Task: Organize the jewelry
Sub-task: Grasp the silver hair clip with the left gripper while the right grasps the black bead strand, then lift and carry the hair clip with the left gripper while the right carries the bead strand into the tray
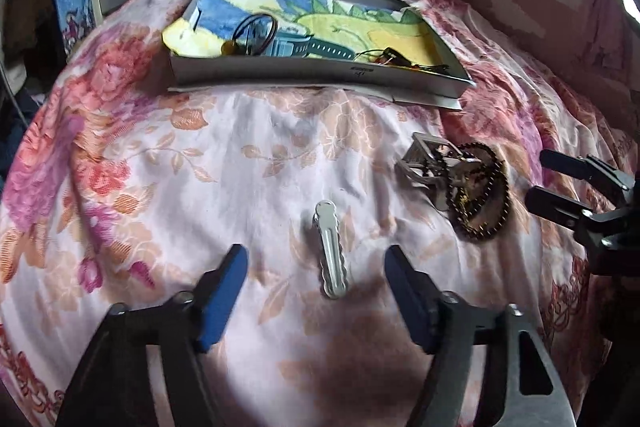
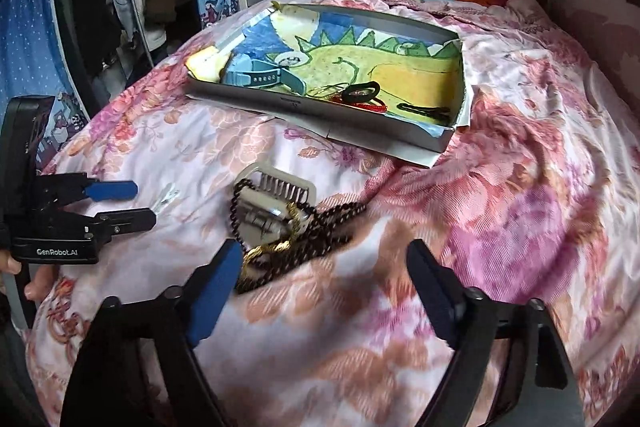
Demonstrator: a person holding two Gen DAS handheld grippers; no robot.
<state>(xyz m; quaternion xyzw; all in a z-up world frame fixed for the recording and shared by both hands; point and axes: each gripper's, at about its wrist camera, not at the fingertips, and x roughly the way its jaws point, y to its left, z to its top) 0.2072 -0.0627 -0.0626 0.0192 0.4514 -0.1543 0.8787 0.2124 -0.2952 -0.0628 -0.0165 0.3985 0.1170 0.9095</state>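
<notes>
A shallow box [image 1: 320,77] lies on the bed [image 1: 160,187], lined with a dinosaur drawing. I judge it to be the collecting place, since a blue watch [image 2: 260,77], hair ties [image 2: 362,93] and some cords already lie in it. Three loose pieces are left on the floral cover in front of the box: a silver hair clip [image 1: 331,247], a metal comb clip [image 2: 280,195] and a dark bead chain [image 2: 320,231] tangled over the comb clip with a gold strand.

The left tongs [image 1: 316,259] point down at the hair clip with their jaws apart. The clip lies lengthwise between the blue pads [image 1: 224,291] and neither pad touches it. The approach appears lined up so that the pads close on its long sides.

The right tongs [image 2: 324,267] are also apart and hold nothing. Their left pad sits just beside the gold strand, and the chain runs into the gap between the jaws. The pile lies nearer that pad than the middle, so a closing here may catch only part of the chain. In the left wrist view the right tongs stand just to the right of the pile.

Each hand seems assigned its own piece, with the box well within reach behind both.
</notes>
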